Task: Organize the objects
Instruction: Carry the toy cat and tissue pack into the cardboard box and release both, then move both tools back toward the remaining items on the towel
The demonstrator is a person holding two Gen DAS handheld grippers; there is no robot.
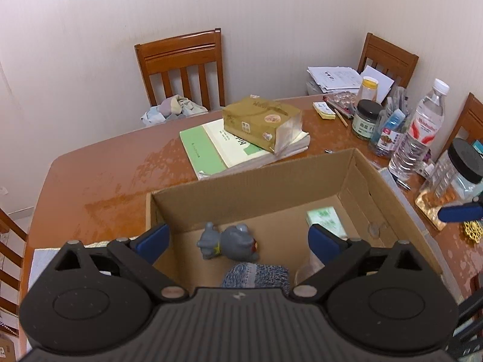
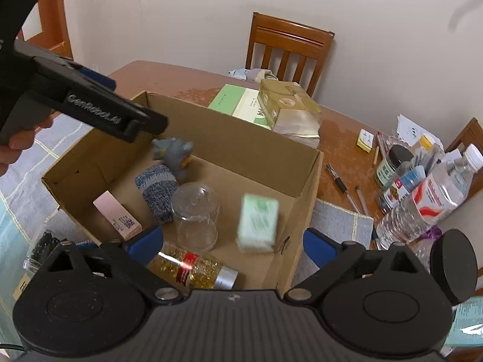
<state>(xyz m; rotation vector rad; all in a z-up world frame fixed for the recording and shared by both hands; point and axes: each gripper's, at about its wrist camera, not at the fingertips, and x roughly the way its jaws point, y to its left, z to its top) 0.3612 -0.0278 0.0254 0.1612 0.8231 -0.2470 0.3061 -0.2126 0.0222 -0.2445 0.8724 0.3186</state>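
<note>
Both grippers hung wide open and empty over the cardboard box [image 2: 305, 181]. The right gripper [image 2: 232, 241] had the blurred green packet [image 2: 258, 221] at its twelve o'clock, inside the box. Unsorted bottles [image 2: 434, 193] stood on the worktop [image 2: 341, 147] at its two o'clock, nearer it than the left gripper [image 1: 238, 238].

Plain off-white walls [image 1: 241, 15], bare, meeting in corner at right. Brown wooden desk [image 1: 99, 175] with glossy, blotchy top and rounded corner. Slat-backed wooden chair [image 1: 181, 66] pushed in at far side, crumpled cloth [image 1: 172, 108] on its seat. Second chair [image 1: 389, 57] by corner, third [image 1: 469, 120] at right edge, another at near left [image 1: 9, 241]. Pale tiled floor [image 1: 18, 214] just visible below left wall. Wooden door frame [image 2: 54, 21] at far left in right view. Light soft, even.
</note>
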